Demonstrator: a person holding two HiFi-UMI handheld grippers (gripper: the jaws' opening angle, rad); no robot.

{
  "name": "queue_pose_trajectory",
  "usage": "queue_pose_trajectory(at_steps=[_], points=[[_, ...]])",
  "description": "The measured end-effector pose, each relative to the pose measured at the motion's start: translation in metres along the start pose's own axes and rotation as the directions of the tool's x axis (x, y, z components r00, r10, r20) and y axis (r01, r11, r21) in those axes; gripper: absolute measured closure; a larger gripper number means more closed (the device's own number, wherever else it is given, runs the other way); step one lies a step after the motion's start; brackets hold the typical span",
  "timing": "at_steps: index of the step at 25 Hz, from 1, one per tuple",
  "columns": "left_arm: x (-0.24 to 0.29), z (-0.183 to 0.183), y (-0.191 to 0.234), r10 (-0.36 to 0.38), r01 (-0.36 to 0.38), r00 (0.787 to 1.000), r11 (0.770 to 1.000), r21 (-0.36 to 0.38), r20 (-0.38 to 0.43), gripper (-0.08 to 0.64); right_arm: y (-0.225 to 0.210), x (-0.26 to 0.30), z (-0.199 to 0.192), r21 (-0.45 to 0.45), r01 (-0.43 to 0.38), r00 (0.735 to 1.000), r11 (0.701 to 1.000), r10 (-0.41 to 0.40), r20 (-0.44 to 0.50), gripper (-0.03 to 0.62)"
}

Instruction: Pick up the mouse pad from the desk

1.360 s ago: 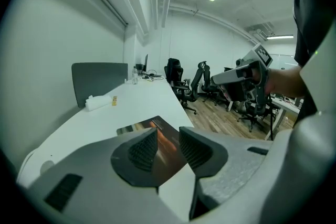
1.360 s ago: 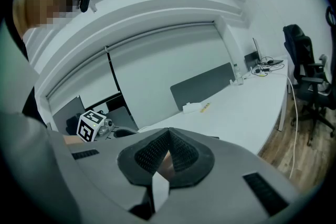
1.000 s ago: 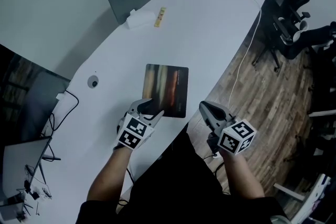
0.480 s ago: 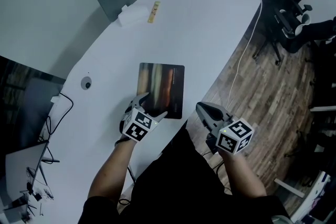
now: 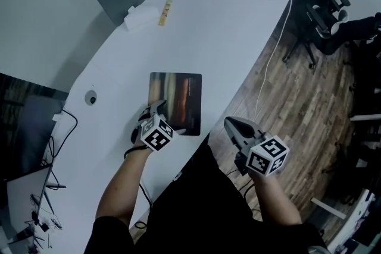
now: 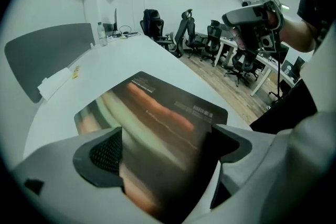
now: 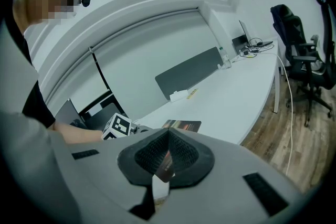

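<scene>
Dark, streaked with orange and pale bands, the mouse pad (image 5: 175, 98) lies flat on the white desk (image 5: 226, 27), close to the near edge. The step in hand is the approach. The left gripper (image 5: 169, 119) sits at the pad's 7 o'clock corner, pointing steeply down. In the left gripper view its jaws stand wide apart on either side of the pad's near edge (image 6: 157, 118), and neither pad presses on it. The right gripper (image 5: 231, 123) hangs at the pad's 4 o'clock, beyond the desk edge above the wooden floor (image 5: 297, 98), with its jaws together and nothing between them.

Next, I judge, the lower jaw must get under the thin edge, perhaps by sliding the pad toward the desk rim, before closing. A flat, limp pad gives little to bite on.

Compared with a second ago, the left gripper has dropped toward the desk and moved further onto the pad's corner. Its jaws, then nearly closed, have just been opening. The right gripper has barely shifted, and the pad still lies flat.
</scene>
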State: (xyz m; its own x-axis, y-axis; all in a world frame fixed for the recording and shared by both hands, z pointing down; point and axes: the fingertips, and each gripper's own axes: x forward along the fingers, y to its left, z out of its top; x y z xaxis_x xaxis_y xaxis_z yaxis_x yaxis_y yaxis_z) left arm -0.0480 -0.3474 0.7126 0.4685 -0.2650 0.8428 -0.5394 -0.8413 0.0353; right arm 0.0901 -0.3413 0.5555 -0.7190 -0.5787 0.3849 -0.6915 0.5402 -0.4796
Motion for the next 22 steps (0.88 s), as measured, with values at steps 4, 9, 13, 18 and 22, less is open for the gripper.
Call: queue_pose_trajectory(at_steps=[4, 9, 13, 18, 22], points=[[0.007, -0.004, 0.006, -0.029, 0.029, 0.999, 1.0, -0.011, -0.02, 0.006, -0.004, -0.003, -0.001, 0.007, 0.006, 1.0, 1.0, -0.006, 0.001, 0.589], [0.009, -0.003, 0.007, -0.042, 0.042, 0.999, 0.999, -0.008, 0.035, -0.014, -0.007, -0.004, -0.001, 0.015, 0.013, 1.0, 1.0, -0.013, 0.002, 0.589], [0.009, -0.002, 0.008, -0.041, 0.041, 0.998, 0.999, -0.017, 0.043, -0.014, -0.007, -0.004, 0.0, 0.021, 0.015, 1.0, 1.0, -0.016, 0.004, 0.589], [0.008, -0.001, 0.009, -0.04, 0.041, 0.997, 0.999, -0.014, 0.061, -0.012, -0.008, -0.005, -0.001, 0.024, 0.018, 1.0, 1.0, -0.019, 0.007, 0.589], [0.007, -0.001, 0.013, -0.04, 0.041, 0.996, 0.999, -0.009, 0.073, -0.007, -0.004, -0.001, -0.003, 0.027, 0.015, 1.0, 1.0, -0.015, 0.004, 0.589]])
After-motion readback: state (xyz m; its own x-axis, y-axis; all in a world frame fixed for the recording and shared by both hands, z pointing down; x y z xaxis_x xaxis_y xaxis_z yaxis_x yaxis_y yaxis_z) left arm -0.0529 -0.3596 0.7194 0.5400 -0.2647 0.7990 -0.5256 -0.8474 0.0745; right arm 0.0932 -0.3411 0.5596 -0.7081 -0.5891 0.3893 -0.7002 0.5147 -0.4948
